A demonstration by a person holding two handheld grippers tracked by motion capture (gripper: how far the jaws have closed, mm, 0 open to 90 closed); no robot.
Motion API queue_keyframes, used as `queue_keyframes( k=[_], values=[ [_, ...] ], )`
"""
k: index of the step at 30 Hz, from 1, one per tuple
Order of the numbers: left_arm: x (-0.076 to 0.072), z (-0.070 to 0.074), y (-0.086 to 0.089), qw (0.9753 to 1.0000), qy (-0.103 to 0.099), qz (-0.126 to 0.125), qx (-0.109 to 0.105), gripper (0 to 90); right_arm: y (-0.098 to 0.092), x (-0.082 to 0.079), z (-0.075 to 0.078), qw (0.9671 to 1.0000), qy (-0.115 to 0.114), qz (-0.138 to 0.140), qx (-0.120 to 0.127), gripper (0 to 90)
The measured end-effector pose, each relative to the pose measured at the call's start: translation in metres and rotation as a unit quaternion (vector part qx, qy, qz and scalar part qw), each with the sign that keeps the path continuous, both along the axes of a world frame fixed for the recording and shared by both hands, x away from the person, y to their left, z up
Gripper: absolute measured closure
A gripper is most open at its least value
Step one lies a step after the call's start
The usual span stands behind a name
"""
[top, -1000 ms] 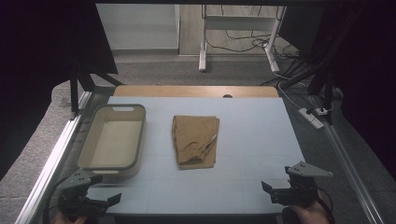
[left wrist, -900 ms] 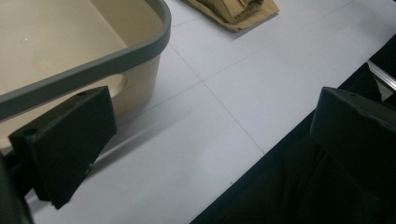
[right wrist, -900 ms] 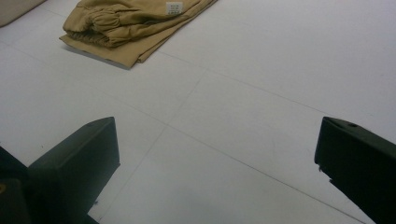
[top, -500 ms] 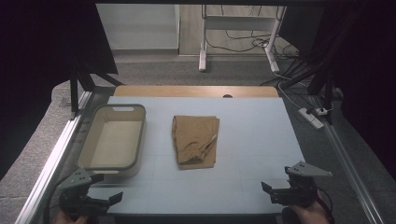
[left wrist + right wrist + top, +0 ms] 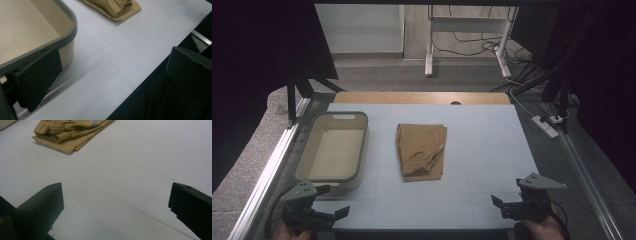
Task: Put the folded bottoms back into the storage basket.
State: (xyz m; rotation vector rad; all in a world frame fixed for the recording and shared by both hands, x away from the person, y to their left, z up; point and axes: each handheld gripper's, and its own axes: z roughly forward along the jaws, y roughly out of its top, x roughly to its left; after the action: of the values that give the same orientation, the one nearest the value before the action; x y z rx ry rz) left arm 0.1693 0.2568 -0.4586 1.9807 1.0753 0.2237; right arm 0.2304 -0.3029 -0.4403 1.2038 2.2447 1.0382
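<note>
A folded tan garment [image 5: 421,150] lies in the middle of the white table [image 5: 492,145], with a small white label near its right edge. It also appears at the top of the left gripper view as the tan garment [image 5: 117,8] and at the upper left of the right gripper view [image 5: 67,132]. A beige bin with a grey rim [image 5: 333,149] stands to its left, empty inside. My left gripper [image 5: 339,212] is open at the table's front left corner, just in front of the bin [image 5: 37,32]. At the front right, my right gripper [image 5: 496,202] is open over bare table.
A wooden strip [image 5: 422,97] runs along the table's far edge. Metal rails [image 5: 267,170] flank both sides. A white stand's legs and cables [image 5: 472,50] are on the floor behind, and a power strip [image 5: 546,125] lies at the right.
The left gripper has shifted slightly toward the right along the front edge. The right gripper, the garment and the bin have stayed put.
</note>
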Motion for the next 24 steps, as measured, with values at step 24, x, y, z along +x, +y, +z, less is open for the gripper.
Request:
queue_keyframes(
  k=[24],
  values=[
    [0.022, -0.002, -0.034, 0.9960, -0.007, -0.089, -0.010, 0.0, 0.001, 0.000, 0.000, 1.0000, -0.002, 0.002, -0.002, 0.5]
  ],
)
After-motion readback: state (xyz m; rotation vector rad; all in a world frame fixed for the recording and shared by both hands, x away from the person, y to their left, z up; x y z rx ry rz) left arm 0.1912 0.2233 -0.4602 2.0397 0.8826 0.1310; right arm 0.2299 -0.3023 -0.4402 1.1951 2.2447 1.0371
